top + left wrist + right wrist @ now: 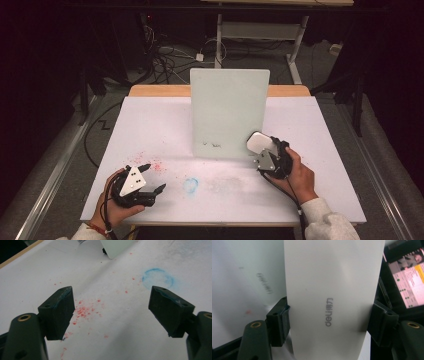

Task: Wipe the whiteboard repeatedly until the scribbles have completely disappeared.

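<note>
A pale whiteboard [229, 112] stands upright in the middle of the white table [150, 125], with small dark marks [212, 145] near its bottom edge. My right gripper [264, 149] is shut on a white eraser [260, 143] at the board's lower right corner. In the right gripper view the pads press both sides of the eraser [332, 297], which bears grey "deli" lettering, and the board [244, 290] is close behind it. My left gripper [155, 177] rests open near the table's front left, its jaws [112, 310] wide apart with nothing between them.
Red specks [155, 165] are scattered on the table by the left gripper, and a smudged blue ring [190, 185] lies in the front middle. Beyond the table are cables on the floor [165, 60] and a desk frame [260, 30]. A lit screen [407, 277] is off to one side.
</note>
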The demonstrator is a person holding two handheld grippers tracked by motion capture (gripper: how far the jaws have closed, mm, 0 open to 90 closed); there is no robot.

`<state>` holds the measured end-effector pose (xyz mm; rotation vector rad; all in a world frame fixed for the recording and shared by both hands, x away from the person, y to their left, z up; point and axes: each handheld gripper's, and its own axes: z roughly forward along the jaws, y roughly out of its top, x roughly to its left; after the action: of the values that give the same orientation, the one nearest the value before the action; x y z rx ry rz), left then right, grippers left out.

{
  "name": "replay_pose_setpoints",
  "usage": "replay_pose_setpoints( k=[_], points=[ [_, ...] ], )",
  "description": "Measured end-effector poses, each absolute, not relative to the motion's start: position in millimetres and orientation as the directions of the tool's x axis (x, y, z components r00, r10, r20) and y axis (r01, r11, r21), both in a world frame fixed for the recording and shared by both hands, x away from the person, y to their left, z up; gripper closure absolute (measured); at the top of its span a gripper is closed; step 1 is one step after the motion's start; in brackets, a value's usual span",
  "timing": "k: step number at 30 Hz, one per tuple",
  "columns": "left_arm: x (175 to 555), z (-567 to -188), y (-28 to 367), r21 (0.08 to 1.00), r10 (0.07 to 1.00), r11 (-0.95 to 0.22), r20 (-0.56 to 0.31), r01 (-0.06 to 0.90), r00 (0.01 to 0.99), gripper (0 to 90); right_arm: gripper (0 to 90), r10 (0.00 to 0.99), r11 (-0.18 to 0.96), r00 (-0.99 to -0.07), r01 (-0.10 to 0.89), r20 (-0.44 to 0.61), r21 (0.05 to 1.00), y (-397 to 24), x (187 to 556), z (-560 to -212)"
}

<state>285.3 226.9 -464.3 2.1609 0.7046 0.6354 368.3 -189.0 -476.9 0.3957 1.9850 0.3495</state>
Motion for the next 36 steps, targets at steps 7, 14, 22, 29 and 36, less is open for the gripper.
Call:
replay_pose_setpoints(
  k=[7,14,22,29,36],
  points=[
    [285.4,-464.3,227.0,0.783,0.655,-0.557,0.211,0.276,0.726,20.2,31.1,0.36,0.929,-0.425,0.086,-0.831,0.359,-175.2,367.2,-477.2],
    [285.7,-464.6,226.6,0.78,0.653,-0.56,0.21,0.277,0.728,20.2,31.1,0.537,0.842,-0.326,0.159,-0.778,0.515,-194.7,378.4,-445.7],
    [285.4,-464.5,226.2,0.779,0.65,-0.564,0.213,0.276,0.729,20.1,31.0,0.444,0.894,-0.404,0.141,-0.8,0.425,-177.9,371.9,-465.8],
    [284.9,-464.2,226.8,0.78,0.649,-0.563,0.212,0.273,0.731,20.2,31.1,0.395,0.918,-0.426,0.148,-0.814,0.368,-173.2,370.7,-468.9],
    [285.1,-464.2,226.8,0.78,0.648,-0.563,0.212,0.272,0.731,20.1,31.1,0.569,0.822,-0.34,0.205,-0.749,0.531,-197.5,382.0,-441.9]
  ],
)
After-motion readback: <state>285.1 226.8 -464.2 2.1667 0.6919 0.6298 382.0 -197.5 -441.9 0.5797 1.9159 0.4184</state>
